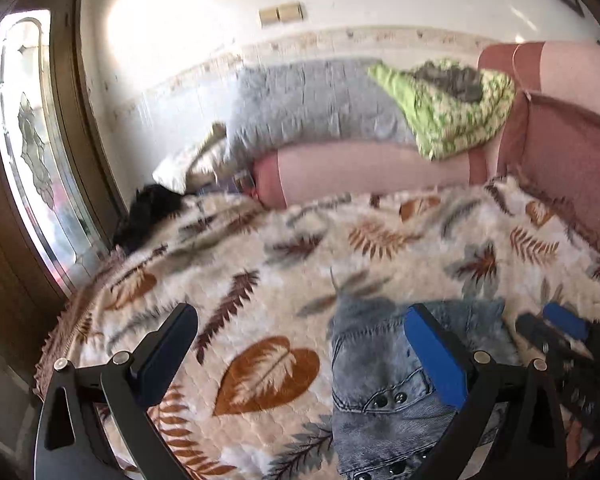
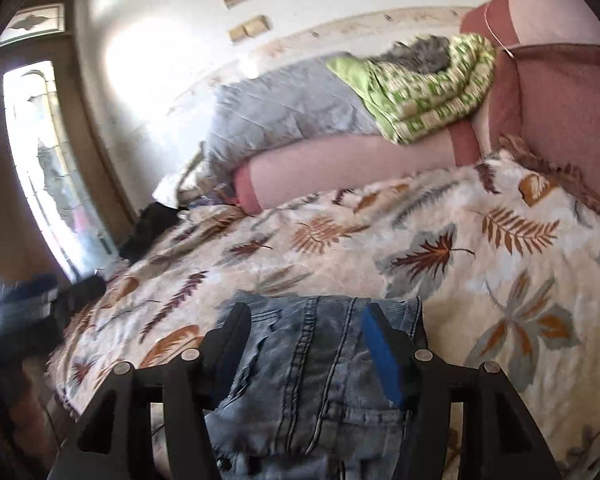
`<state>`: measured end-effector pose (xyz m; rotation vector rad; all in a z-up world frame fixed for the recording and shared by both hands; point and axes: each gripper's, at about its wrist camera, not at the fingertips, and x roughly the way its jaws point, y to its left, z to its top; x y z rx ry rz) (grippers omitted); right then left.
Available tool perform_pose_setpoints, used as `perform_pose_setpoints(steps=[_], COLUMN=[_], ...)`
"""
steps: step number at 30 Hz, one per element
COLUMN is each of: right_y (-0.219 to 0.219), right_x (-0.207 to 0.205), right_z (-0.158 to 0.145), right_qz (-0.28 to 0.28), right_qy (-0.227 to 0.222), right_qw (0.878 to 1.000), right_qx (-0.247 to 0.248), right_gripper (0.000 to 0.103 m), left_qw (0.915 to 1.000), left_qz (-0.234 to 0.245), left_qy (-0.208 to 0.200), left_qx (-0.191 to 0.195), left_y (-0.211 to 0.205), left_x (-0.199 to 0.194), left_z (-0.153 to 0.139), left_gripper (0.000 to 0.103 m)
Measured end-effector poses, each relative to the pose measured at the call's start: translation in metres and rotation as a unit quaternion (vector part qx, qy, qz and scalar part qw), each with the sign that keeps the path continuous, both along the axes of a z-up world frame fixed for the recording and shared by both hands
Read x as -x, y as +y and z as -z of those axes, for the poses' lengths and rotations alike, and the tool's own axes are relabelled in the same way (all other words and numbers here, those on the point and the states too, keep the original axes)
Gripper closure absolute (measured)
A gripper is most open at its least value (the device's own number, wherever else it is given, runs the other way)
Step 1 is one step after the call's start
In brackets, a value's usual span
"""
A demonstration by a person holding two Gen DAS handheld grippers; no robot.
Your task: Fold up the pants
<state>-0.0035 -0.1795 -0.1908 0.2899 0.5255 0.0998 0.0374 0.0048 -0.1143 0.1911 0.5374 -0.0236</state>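
Note:
Blue denim pants (image 1: 380,384) lie folded on the leaf-patterned blanket (image 1: 260,280). In the left wrist view my left gripper (image 1: 300,312) stands wide open above the blanket, with only its blue-padded right finger (image 1: 432,356) over the pants' left edge. My right gripper (image 1: 556,328) shows blurred at the far right of that view. In the right wrist view the pants (image 2: 312,360) fill the gap under my right gripper (image 2: 305,310). Its jaws stand apart and the pads do not press on the denim.
A grey pillow (image 1: 308,100) and a green patterned quilt (image 1: 452,112) are piled on a pink bolster (image 1: 360,172) at the back. A pink padded side (image 1: 572,160) rises on the right. A glazed door (image 1: 32,152) stands left, with a black item (image 1: 148,212) at the blanket's edge.

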Motion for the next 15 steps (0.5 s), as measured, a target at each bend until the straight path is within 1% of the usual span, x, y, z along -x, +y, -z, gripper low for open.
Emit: perform_pose_setpoints(steps=[3,5,9,13,15], right_y=[-0.005,-0.009,-0.021,-0.037,-0.041], right_x=[0.019,0.03,0.047,0.044,0.037], right_z=[-0.009,-0.014,-0.018,-0.006,0.002], right_qz=[-0.004,-0.001,0.011,0.034,0.04], right_qy=[-0.017,-0.023,-0.039,-0.032,-0.018], right_qw=[1.0,1.0,0.999,0.999,0.999], right_qx=[0.002,0.008,0.015,-0.012,-0.016], right_gripper=[0.041,0.037,0.033,0.033,0.033], left_qw=[0.9998,0.9997,0.9996,0.9998,0.9999], left_qz=[0.005,0.007,0.009,0.005,0.003], left_qy=[-0.018,-0.022,-0.023,-0.014,-0.012], left_qx=[0.006,0.008,0.01,0.01,0.012], left_y=[-0.001,-0.001,-0.002,-0.002,-0.001], left_x=[0.011,0.013,0.016,0.014,0.013], left_z=[-0.016,-0.021,-0.025,-0.023,-0.022], left_gripper=[0.0,0.0,0.0,0.0,0.0])
